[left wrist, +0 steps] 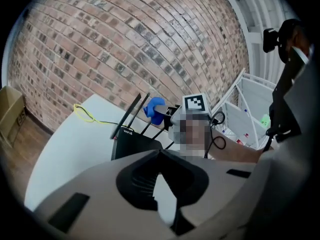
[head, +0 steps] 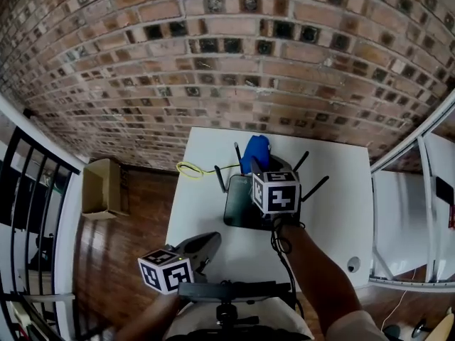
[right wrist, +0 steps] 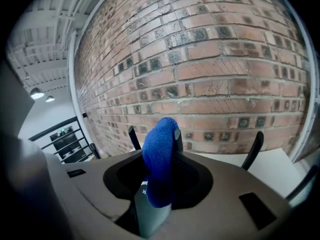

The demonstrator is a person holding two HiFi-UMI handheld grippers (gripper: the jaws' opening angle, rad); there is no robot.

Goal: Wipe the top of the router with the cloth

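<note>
Right gripper [right wrist: 162,151] jaws are clamped on the blue cloth [right wrist: 159,159], which bulges up out of the pinch with nothing else in there. Left gripper [left wrist: 162,196] jaws look pressed together and empty, as far as I can see.

Working outward from the right jaws: two of the router's antennas stick up either side of them, and the router [head: 240,208] body sits right underneath and a bit back toward the person, on the white table [head: 334,190]. From the left jaws it's out ahead, well apart.

Progress-wise, grabbing the cloth is sorted, so I'd say the wiping itself is what's left. The cloth hangs over the far edge of the top, but I can't tell if it's actually touching.
</note>
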